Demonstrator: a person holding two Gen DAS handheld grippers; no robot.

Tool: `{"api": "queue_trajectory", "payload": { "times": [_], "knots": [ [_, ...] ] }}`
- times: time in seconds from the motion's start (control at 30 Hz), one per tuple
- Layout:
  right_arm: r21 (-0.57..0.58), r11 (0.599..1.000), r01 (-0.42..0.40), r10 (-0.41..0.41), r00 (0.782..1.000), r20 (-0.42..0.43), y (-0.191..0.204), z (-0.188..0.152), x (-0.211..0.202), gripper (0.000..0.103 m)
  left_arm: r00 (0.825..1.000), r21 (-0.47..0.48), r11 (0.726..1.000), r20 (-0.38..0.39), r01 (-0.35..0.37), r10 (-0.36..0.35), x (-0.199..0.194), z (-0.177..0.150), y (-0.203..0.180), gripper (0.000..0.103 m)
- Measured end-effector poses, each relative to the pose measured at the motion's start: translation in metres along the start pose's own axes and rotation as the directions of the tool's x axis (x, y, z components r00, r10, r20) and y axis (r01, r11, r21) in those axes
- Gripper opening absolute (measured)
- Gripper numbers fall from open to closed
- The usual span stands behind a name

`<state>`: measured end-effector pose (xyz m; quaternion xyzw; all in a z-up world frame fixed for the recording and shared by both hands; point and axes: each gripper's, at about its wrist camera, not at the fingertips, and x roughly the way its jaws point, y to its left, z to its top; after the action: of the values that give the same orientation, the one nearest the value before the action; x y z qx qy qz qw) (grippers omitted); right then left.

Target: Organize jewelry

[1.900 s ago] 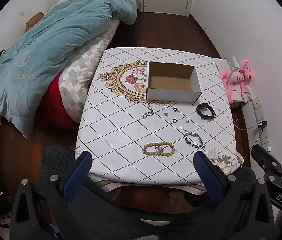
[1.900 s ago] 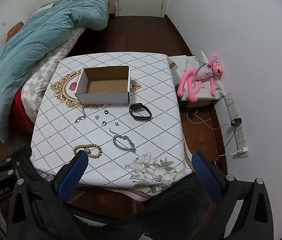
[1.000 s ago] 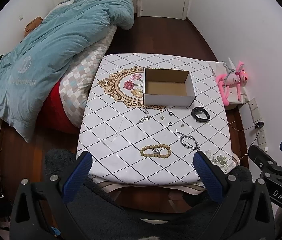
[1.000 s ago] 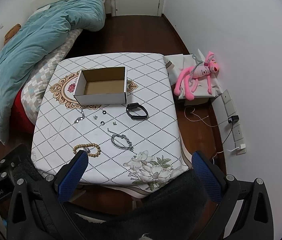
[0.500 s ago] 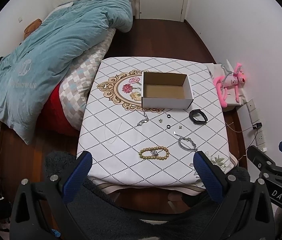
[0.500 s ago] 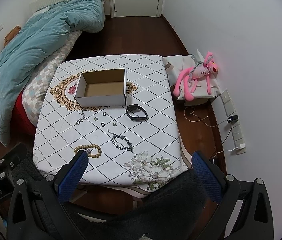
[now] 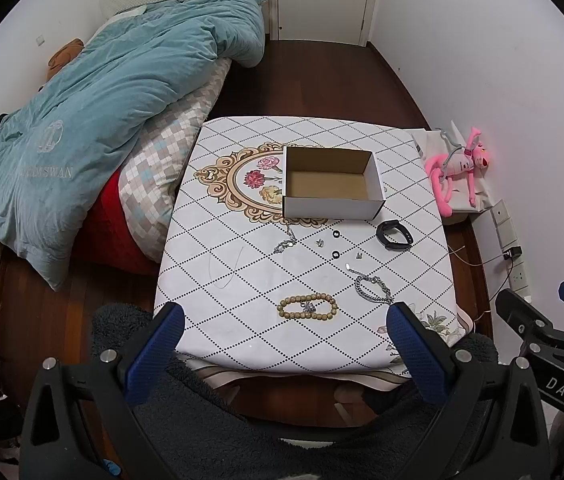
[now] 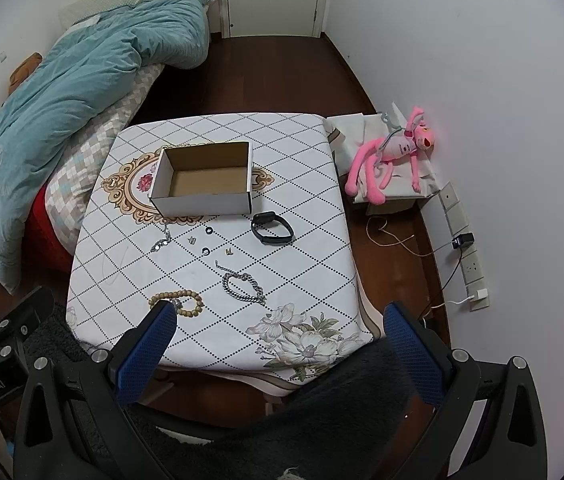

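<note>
Jewelry loose on table [image 7: 218, 184] ahead of both wide-open, empty claws. Bead bracelet [image 7: 307, 307] just beyond left gripper [image 7: 282, 334], right gripper [image 8: 278, 330]: light, slippery; pinch across strand. Box [image 7: 331, 184] farther ahead.

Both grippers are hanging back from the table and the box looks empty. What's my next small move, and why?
Probably bring the left gripper down over the wooden bead bracelet: it lies nearest the front edge, both grippers are open and empty, and the cardboard box holds nothing yet.
</note>
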<state>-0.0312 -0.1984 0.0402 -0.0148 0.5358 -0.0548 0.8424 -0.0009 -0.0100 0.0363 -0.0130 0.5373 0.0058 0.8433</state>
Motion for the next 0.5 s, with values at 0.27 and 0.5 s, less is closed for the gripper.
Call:
{"api": "queue_trajectory", "payload": {
  "times": [0.27,0.5],
  "knots": [
    [-0.001,1.0,-0.002,0.002,1.0,0.002,-0.0008,0.003,-0.0041,0.103,1.0,-0.005,1.0,0.005,-0.006,0.006,-0.0052,0.0012,0.0014,0.103],
    [0.0,1.0,0.001,-0.001,1.0,0.004,0.0005,0.0011,-0.0039,0.103,1.0,-0.004,1.0,0.006,-0.003,0.003,-0.0051,-0.0012,0.004,0.103]
  ]
}}
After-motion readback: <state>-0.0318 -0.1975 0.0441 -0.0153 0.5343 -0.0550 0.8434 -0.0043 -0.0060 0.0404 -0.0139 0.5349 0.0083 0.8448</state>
